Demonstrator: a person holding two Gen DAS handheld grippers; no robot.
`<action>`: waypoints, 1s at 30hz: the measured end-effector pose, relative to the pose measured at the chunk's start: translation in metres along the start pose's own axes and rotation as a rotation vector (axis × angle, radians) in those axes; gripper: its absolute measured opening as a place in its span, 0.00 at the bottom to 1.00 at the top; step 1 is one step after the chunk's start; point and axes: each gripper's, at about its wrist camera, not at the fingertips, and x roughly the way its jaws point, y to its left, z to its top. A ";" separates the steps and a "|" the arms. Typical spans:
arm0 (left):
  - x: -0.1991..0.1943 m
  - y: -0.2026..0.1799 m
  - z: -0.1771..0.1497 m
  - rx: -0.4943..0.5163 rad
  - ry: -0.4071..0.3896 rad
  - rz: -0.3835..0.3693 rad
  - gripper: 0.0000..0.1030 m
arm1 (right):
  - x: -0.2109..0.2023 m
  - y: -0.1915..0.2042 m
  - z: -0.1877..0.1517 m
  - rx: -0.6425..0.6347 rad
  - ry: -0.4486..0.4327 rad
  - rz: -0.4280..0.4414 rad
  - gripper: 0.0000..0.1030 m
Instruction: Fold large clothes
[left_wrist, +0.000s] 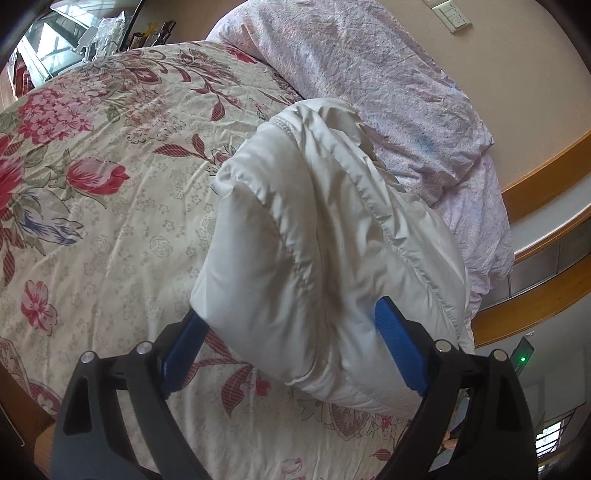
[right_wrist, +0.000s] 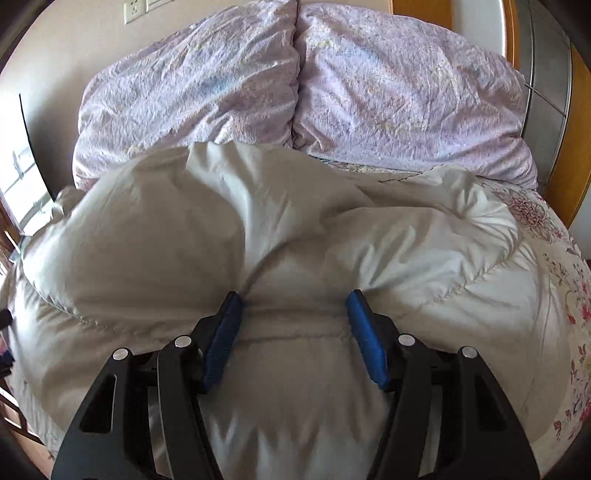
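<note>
On bed: 1 white puffer jacket (left_wrist: 314, 236), bunched w/ folds, lying on the floral cover, its far end against the lilac bedding.
Jacket fabric: smooth, slightly shiny, quilted in puffy sections w/ stitched seams; soft rounded bulges; grey shadow smudge near the bottom in left wrist view.
Left gripper (left_wrist: 291, 332): 2 blue ribbed pads on black arms, spread wide; jacket's near end sits between them, overlapping both pad tips; can't tell if the pads press on it.
Right gripper (right_wrist: 293, 306): 2 blue pads, spread partway, tips at the jacket (right_wrist: 258, 240) surface on either side of a seam ridge; no clear pinch, fabric looks loose.
Bed cover (left_wrist: 110, 184): 1, cream cotton, creased, printed w/ red & pink flowers, grey-green leaves.
Lilac bedding (right_wrist: 295, 81): 2 crinkled, puffy lumps side by side at the headboard end, faint print.
Wood frame (left_wrist: 546, 173): orange-brown, curved bands.
Wall plates: 1 switch panel (left_wrist: 452, 14) in left wrist view, 1 socket (right_wrist: 133, 9) in right wrist view.
Green light (left_wrist: 522, 358): 1 small dot on a dark device.
Writing: none readable.
</note>
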 end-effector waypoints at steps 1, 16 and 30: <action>0.002 0.001 0.001 -0.009 -0.002 -0.007 0.87 | 0.004 0.002 -0.002 -0.010 0.002 -0.008 0.61; 0.017 -0.004 0.022 -0.069 -0.076 -0.027 0.82 | 0.020 -0.001 -0.007 0.040 0.030 0.017 0.61; 0.025 0.014 0.035 -0.197 -0.033 -0.165 0.67 | 0.019 -0.001 -0.006 0.048 0.024 0.006 0.61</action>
